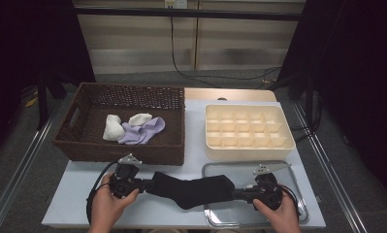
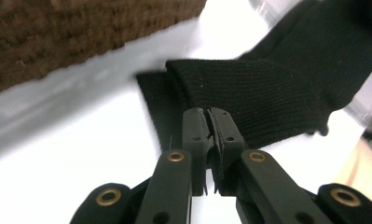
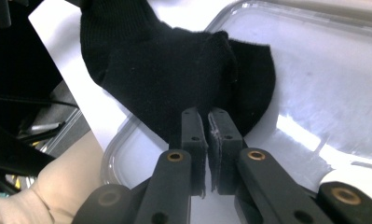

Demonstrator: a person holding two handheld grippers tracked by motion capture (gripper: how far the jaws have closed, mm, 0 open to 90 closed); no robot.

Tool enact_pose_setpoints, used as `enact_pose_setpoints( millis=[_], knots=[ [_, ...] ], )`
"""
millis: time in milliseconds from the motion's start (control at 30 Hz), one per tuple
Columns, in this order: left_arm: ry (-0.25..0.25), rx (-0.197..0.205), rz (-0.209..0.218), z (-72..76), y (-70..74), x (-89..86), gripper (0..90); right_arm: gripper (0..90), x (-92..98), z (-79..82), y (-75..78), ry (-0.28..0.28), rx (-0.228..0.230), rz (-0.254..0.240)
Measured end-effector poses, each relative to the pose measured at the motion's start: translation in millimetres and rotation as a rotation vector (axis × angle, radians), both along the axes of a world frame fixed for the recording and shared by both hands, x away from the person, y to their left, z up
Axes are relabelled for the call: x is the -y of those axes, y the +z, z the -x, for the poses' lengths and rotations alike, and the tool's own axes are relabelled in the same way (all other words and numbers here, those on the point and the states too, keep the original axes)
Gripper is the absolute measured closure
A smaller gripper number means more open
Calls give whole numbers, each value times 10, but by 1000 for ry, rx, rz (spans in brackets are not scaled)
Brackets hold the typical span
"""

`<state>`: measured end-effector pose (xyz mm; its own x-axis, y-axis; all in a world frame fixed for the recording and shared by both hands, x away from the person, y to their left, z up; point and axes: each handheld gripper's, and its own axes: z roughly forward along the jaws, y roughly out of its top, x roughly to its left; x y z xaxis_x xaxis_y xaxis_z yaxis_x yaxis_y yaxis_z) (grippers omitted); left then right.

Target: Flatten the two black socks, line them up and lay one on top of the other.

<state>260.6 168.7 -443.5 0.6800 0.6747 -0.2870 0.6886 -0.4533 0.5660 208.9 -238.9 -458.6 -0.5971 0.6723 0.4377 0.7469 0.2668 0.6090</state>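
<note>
Nearby, basket (image 1: 79, 141) and organizer (image 1: 288, 144) flank the sock (image 1: 196, 189) (claw-held).

I count one black sock (image 1: 191, 189), two white socks (image 1: 112, 127), one purple sock (image 1: 143, 132), one wicker basket (image 1: 89, 145), one divided organizer (image 1: 249, 150), one tray (image 1: 259, 167), two grippers (image 1: 147, 184).

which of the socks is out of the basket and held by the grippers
The black sock, stretched between the left gripper and right gripper. The white and lilac ones lie in the wicker basket.
</note>
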Motion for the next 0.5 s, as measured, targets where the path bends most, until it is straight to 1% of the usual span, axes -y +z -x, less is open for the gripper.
enact_pose_setpoints(
  millis=[33,67,133,167,200,233,267,300,333,367,400,467,500],
  knots=[
    [1,9,-2,-1,-9,2,852,855,-4,-1,-2,-2,2,10],
    [6,18,-2,1,-20,11,853,855,-3,-4,-3,-7,15,16],
    [11,43,-25,2,-34,24,854,855,-1,-17,-1,-18,27,13],
    [13,45,-18,1,-43,24,858,856,-3,-30,1,-25,37,24],
    [12,51,-20,3,-41,23,858,856,-3,-30,1,-25,37,24],
    [9,65,-16,11,-34,21,857,858,4,-35,4,-35,48,24],
    [15,85,-21,19,-26,20,855,857,4,-45,2,-30,41,20],
    [17,89,-16,25,-22,20,849,857,1,-51,-1,-26,35,27],
    [11,74,-19,27,-33,32,853,857,-2,-54,-14,-29,35,35],
    [1,68,-28,30,-52,46,852,857,-5,-57,-29,-26,35,52],
    [3,70,-36,36,-76,67,851,857,-2,-53,-37,-38,37,59],
    [-3,76,-60,34,-107,87,831,855,6,-56,-39,-35,23,53],
    [-5,72,-60,27,-108,83,839,852,8,-55,-37,-33,26,54]
  ],
)
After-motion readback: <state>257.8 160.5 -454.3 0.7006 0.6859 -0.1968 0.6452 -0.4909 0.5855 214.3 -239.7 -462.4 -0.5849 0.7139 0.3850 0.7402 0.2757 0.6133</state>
